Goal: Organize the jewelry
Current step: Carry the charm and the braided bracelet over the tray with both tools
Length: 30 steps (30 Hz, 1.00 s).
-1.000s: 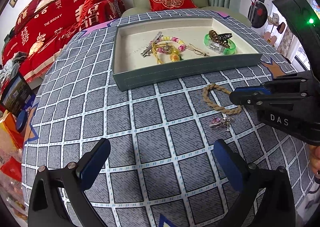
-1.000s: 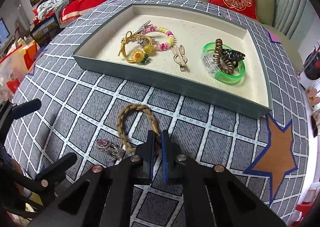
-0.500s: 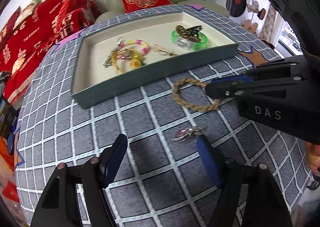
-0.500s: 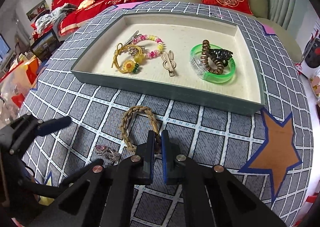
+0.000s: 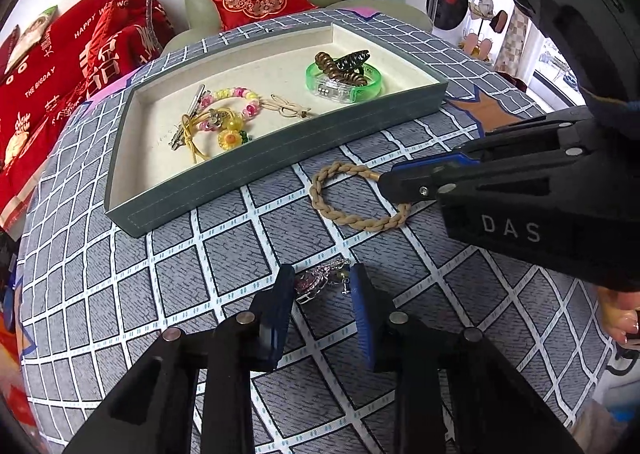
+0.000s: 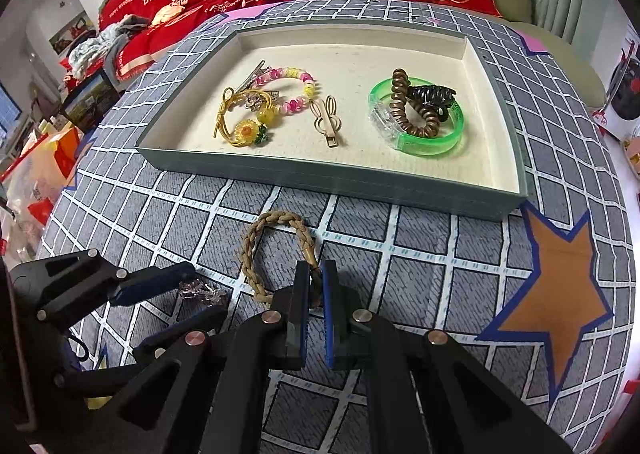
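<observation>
Braided tan rope bracelet [image 6: 276,254], oval loop, grey cloth [image 6: 420,254]

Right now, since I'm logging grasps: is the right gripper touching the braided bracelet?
Touching. The right wrist view shows the right gripper shut on the braided bracelet near its clasp, the cord pinched between both pads.
</observation>
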Motion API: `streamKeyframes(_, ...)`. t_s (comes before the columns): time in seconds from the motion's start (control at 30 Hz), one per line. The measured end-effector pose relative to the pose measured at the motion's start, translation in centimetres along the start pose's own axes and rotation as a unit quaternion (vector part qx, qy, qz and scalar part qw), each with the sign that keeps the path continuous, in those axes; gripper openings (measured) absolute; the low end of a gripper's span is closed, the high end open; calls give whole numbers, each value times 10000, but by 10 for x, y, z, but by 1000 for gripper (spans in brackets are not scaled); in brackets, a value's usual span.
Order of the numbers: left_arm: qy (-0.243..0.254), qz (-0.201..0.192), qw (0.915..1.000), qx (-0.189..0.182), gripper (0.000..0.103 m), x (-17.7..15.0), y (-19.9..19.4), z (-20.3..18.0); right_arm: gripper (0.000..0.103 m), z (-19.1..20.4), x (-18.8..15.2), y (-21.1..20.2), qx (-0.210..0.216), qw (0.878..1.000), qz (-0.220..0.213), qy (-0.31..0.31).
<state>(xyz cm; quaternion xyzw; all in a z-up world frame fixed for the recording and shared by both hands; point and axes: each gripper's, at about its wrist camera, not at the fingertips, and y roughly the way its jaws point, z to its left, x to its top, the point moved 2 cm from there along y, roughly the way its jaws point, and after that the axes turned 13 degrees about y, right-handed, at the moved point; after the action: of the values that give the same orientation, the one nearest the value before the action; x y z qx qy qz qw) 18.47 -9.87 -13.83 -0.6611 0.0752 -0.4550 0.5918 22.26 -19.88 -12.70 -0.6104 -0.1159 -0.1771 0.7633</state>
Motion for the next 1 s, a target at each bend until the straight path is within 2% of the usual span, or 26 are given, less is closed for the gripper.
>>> streamKeyframes(0.07,-98,-37,9999,-19,39,-1,-3,2,6,0,0,-1,4,10000,-5,1)
streamKeyframes(0.1,-148,-53,9999,-29,34,-2,-3,4,6,0,0,-1,6,10000,-8,6)
streamKeyframes(0.13,-220,-100,9997,-43,26,-2,-5,7,6,-1,0,-2,13,10000,-17,16)
streamKeyframes(0.23,-389,-161,9991,-39,26,-2,-10,16,6,-2,-1,-6,70,10000,-38,43)
streamKeyframes(0.53,-486,-227,9986,17,26,-5,-18,21,6,-1,1,-20,128,9998,-167,34)
streamKeyframes(1.0,-806,-667,9943,180,26,19,-54,44,6,1,17,-48,339,9983,-458,128)
